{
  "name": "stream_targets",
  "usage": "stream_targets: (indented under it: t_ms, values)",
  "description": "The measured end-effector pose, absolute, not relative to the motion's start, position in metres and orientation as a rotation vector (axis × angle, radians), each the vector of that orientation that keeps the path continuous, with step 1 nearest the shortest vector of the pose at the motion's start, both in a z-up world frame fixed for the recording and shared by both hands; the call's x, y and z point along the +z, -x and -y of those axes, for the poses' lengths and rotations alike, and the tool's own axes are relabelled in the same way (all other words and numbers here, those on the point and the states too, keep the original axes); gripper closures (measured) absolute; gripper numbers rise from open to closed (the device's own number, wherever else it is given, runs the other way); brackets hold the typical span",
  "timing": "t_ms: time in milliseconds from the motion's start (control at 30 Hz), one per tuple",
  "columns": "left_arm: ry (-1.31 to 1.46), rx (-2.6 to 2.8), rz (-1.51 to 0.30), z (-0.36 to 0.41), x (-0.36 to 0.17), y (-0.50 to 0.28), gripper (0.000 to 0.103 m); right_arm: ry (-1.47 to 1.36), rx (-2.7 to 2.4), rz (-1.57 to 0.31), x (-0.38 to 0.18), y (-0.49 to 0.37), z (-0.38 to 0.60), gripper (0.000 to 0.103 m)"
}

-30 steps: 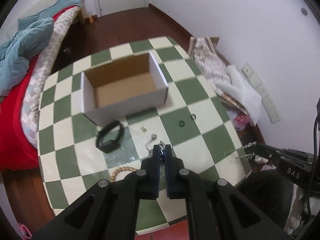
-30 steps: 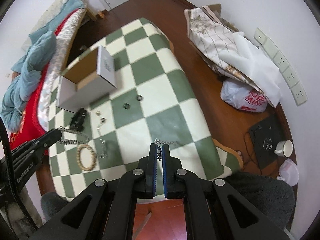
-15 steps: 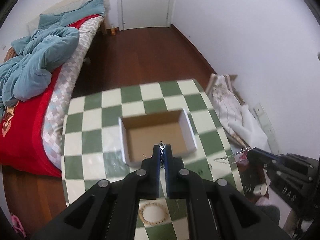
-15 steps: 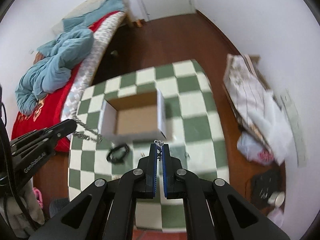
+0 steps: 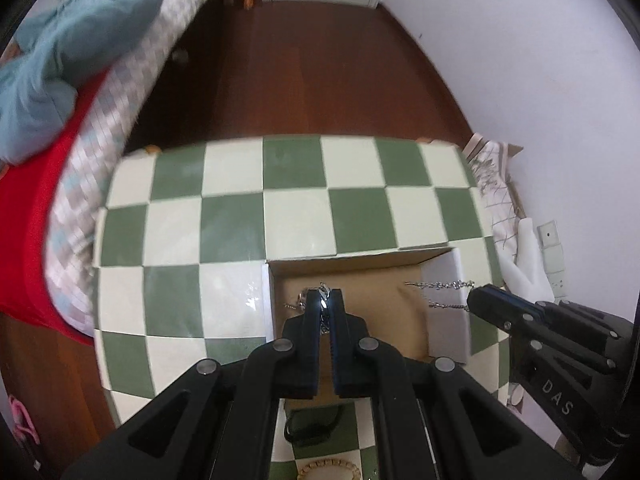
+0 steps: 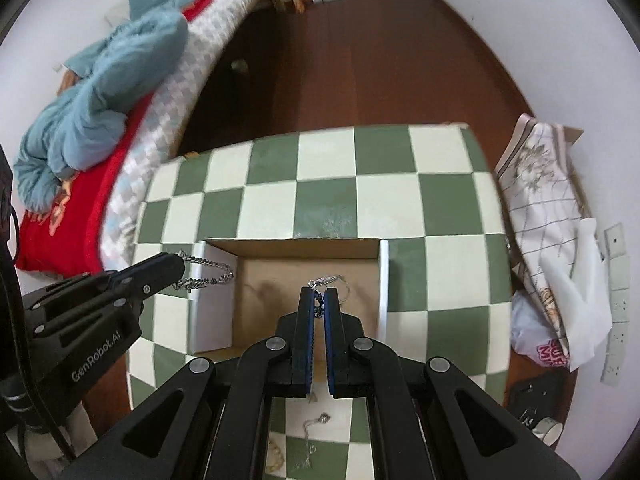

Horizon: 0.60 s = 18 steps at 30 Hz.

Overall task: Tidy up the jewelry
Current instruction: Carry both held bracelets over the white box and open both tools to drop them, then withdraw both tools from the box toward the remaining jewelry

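An open cardboard box (image 5: 444, 280) (image 6: 212, 308) stands on the green and white checked table (image 5: 292, 208) (image 6: 328, 184). My left gripper (image 5: 324, 300) (image 6: 176, 268) is shut on a thick silver chain (image 6: 204, 274) and hangs over the box's left side. My right gripper (image 6: 319, 296) (image 5: 478, 300) is shut on a thin silver chain (image 6: 328, 280) (image 5: 440, 285) and hangs over the box's right part. Both chains dangle from the fingertips above the box floor.
A black band (image 5: 312, 426) and a bead bracelet (image 5: 328, 470) lie on the table behind the box's near side, and a small chain (image 6: 312, 432) too. A bed with red cover (image 6: 80, 184) is at the left. Fabric and bags (image 6: 552, 208) lie on the floor at the right.
Both grippers have travelled across the table from over the loose jewelry to above the open box, each still carrying its chain. The views have rolled so the box now sits straight ahead.
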<state>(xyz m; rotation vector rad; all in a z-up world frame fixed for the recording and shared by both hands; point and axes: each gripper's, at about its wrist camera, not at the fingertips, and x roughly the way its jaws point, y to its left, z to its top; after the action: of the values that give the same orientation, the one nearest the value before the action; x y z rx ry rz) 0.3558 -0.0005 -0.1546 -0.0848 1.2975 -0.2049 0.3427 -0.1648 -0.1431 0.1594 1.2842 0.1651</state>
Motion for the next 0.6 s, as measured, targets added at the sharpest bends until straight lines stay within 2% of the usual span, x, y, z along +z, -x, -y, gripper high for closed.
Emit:
stream_targets:
  t_ms: [233, 267, 300, 333, 367, 400, 433, 467, 500, 533, 567, 600]
  values:
    - [0.155, -0.173, -1.345, -0.005, -0.173, -0.373, 0.096, -0.114, 0.154, -1.373, -0.182, -0.365, 0.156, 0.096]
    - [0.136, -0.151, -1.336, -0.005, -0.170, -0.373, 0.096, -0.118, 0.147, -1.382, -0.184, -0.366, 0.157, 0.088]
    - [0.110, -0.121, -1.327, -0.006, -0.167, -0.374, 0.089, -0.111, 0.132, -1.383, -0.184, -0.366, 0.158, 0.067]
    - [0.089, -0.097, -1.314, -0.008, -0.164, -0.374, 0.071, -0.089, 0.109, -1.372, -0.182, -0.364, 0.158, 0.054]
    - [0.074, -0.083, -1.292, -0.009, -0.159, -0.371, 0.058, -0.081, 0.100, -1.357, -0.179, -0.362, 0.159, 0.034]
    - [0.071, -0.063, -1.263, -0.013, -0.155, -0.369, 0.032, -0.070, 0.089, -1.352, -0.177, -0.360, 0.159, 0.027]
    - [0.069, -0.036, -1.231, -0.018, -0.150, -0.365, 0.017, -0.049, 0.075, -1.350, -0.175, -0.357, 0.159, 0.026]
    - [0.062, -0.019, -1.208, -0.022, -0.148, -0.362, 0.014, -0.026, 0.061, -1.347, -0.173, -0.353, 0.159, 0.025]
    - [0.049, -0.005, -1.190, -0.025, -0.145, -0.358, 0.012, -0.010, 0.050, -1.347, -0.173, -0.348, 0.159, 0.015]
    - [0.032, 0.011, -1.174, -0.027, -0.144, -0.352, 0.003, 0.020, 0.031, -1.356, -0.175, -0.342, 0.157, 0.009]
    - [0.020, 0.022, -1.167, -0.029, -0.143, -0.349, 0.000, 0.030, 0.021, -1.362, -0.177, -0.336, 0.159, 0.005]
    - [0.008, 0.036, -1.154, -0.031, -0.143, -0.343, 0.000, 0.041, 0.014, -1.364, -0.179, -0.330, 0.158, 0.005]
